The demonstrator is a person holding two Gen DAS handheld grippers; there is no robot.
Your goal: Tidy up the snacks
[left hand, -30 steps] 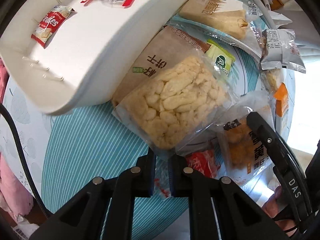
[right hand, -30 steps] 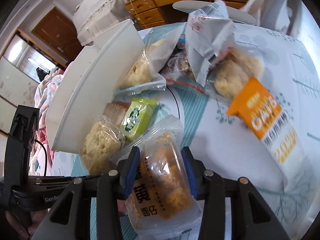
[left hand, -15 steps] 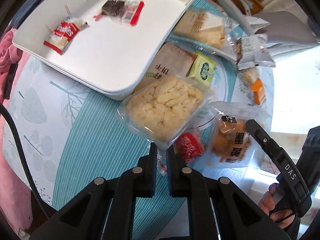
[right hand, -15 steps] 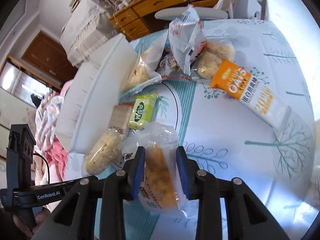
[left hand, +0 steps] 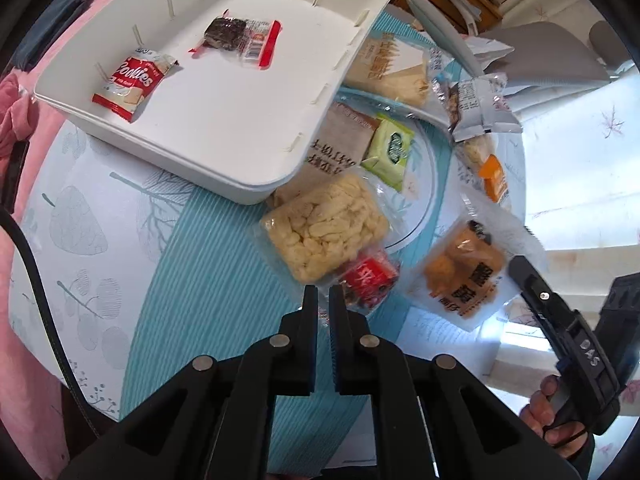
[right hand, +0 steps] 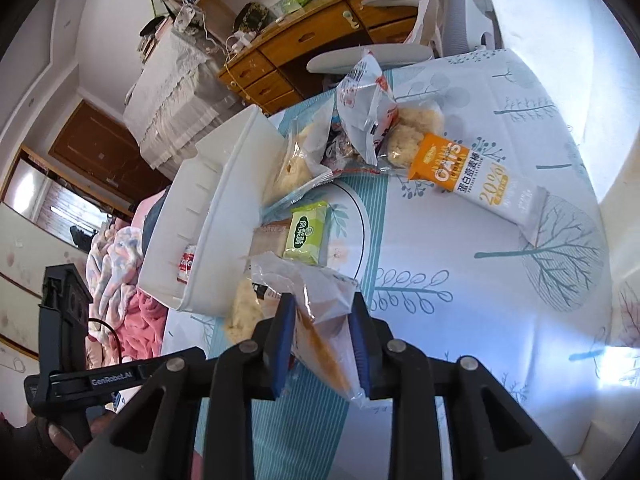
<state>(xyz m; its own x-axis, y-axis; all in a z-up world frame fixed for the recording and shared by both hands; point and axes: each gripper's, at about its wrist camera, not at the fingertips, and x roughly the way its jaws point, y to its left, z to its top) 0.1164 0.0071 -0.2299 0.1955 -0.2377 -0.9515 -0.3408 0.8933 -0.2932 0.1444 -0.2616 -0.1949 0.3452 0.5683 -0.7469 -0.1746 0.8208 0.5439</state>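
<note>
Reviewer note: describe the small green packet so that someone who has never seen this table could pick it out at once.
Start from the big white tray on the leaf-print tablecloth. Just past the tray's near right corner, the small green packet lies flat beside a brown-paper biscuit pack, with a clear bag of pale puffed snacks nearer the camera. It is the only lime-green wrapper, bearing a round dark-green emblem.

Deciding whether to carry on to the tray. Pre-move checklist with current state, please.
1. Right gripper closed on the orange snack bag, jaws just been closing: ok.
2. Bag lifted off the table: cannot tell.
3. Left gripper shut, nothing between its pads: ok.
4. White tray has bare floor beside the cookies packet and brownie packet: ok.
5. Puffed-rice bag clear of the tray: ok.
</note>
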